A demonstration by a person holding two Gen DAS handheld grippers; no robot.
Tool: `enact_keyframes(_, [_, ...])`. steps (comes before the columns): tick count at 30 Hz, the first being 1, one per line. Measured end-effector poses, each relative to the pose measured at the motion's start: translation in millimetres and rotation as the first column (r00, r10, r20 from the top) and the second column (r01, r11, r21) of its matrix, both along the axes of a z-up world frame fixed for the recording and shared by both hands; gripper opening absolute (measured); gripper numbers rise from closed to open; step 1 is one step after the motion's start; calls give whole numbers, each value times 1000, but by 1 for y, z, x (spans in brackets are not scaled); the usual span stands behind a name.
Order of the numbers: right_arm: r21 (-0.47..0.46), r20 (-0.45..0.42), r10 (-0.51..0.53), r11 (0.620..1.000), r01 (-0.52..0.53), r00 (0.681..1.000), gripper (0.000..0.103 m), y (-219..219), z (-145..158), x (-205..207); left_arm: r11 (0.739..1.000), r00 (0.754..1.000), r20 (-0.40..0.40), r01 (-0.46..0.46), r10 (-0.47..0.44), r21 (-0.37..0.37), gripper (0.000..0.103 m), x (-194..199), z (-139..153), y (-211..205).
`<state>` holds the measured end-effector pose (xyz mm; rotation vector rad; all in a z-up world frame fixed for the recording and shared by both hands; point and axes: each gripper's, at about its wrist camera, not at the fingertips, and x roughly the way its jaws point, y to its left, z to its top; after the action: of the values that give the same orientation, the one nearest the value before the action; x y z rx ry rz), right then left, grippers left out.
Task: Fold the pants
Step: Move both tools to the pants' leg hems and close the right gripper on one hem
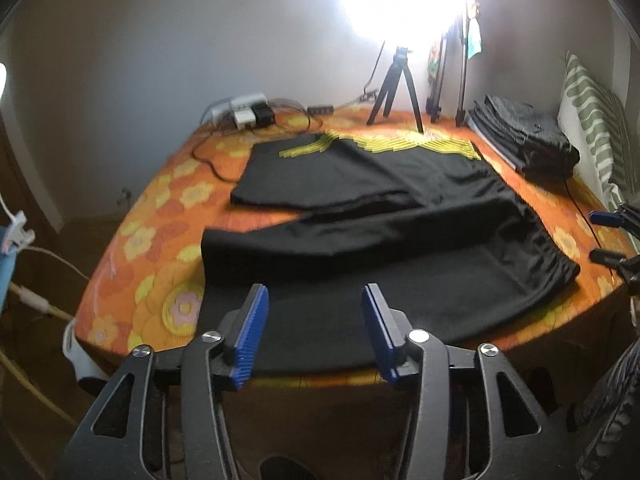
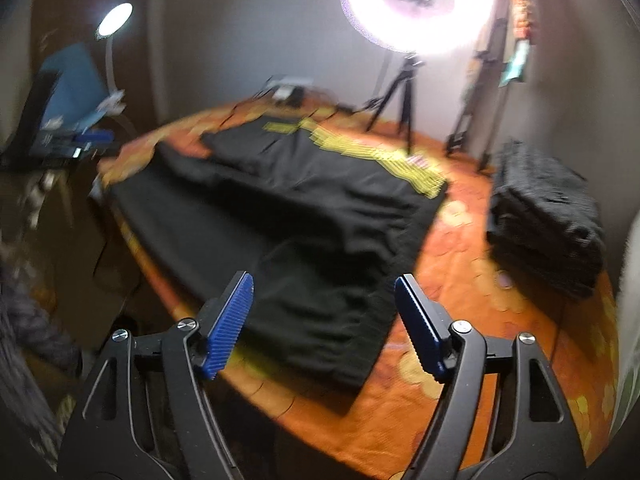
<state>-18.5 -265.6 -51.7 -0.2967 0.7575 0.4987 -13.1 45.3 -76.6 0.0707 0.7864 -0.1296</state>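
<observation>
Black pants (image 1: 384,240) lie spread flat on an orange flowered bed (image 1: 160,216), waistband to the right, legs running left. A black cloth with a yellow patterned edge (image 1: 360,160) lies under them on the far side. My left gripper (image 1: 314,292) is open and empty, above the near edge of the pants. My right gripper (image 2: 324,280) is open and empty, over the waistband end of the pants (image 2: 304,264). The right gripper's blue fingertips (image 1: 604,218) also show at the right edge of the left wrist view.
A stack of folded dark clothes (image 1: 524,136) sits at the bed's far right, also in the right wrist view (image 2: 548,216). A ring light on a tripod (image 1: 396,88) and a power strip with cables (image 1: 248,110) stand at the far edge. A striped pillow (image 1: 592,120) lies right.
</observation>
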Motion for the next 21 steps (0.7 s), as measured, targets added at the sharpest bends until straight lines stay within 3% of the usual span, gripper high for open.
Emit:
enact_keyframes(3, [-59, -51, 55, 997, -58, 997, 70, 6, -17, -1, 1000, 999, -42, 11, -11, 22, 45, -5, -10, 10])
enact_keyframes(8, [-104, -131, 97, 988, -111, 987, 62, 7, -37, 6, 991, 992, -126, 29, -12, 132, 39, -18, -30, 29])
enact_keyframes(14, [-109, -167, 151, 979, -170, 974, 62, 17, -44, 8, 992, 986, -167, 21, 0, 126, 38, -17, -41, 37])
enact_keyframes(21, [-166, -186, 206, 957, -237, 961, 62, 35, -57, 8, 983, 977, -181, 140, -117, 121, 38, -9, -50, 4])
